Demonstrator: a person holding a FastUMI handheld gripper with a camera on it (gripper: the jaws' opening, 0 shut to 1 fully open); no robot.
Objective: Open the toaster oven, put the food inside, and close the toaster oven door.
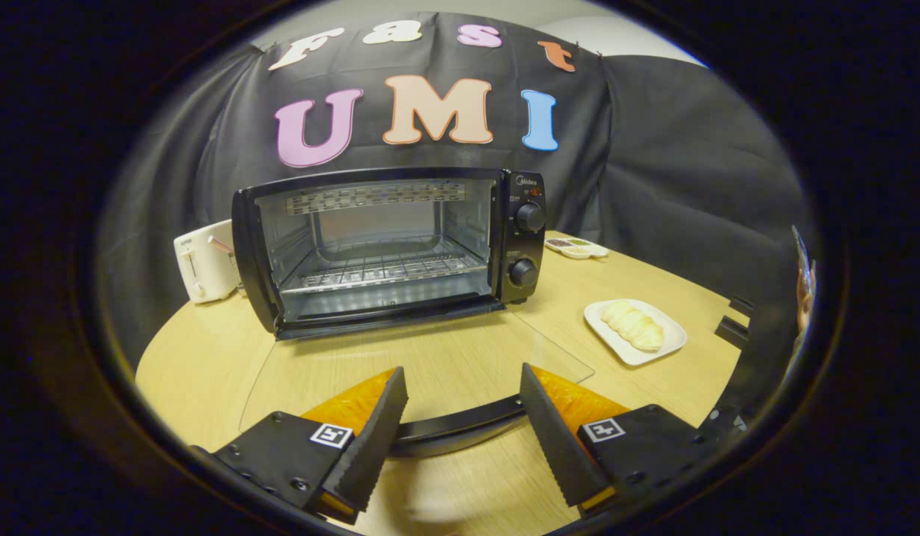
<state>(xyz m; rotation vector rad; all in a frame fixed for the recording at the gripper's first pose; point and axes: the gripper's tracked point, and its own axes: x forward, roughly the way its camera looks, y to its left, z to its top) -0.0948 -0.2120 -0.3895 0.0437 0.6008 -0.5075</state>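
Observation:
A black toaster oven (385, 249) stands at the back of the round wooden table (207, 357). Its glass door (430, 357) lies folded down flat toward me, and a wire rack shows in the empty chamber. The door's dark handle (460, 424) runs crosswise between my fingers, near their base. My gripper (462, 371) is open, its fingertips resting over the lowered glass. The food (633, 325), a pale elongated bun, lies on a white square plate (672, 344) to the right of the oven, beyond my right finger.
A white pop-up toaster (203, 262) sits just left of the oven. A small divided dish (577, 248) lies behind the oven's right side. Dark cloth walls the booth behind the table. A dark frame (735, 327) stands at the table's right edge.

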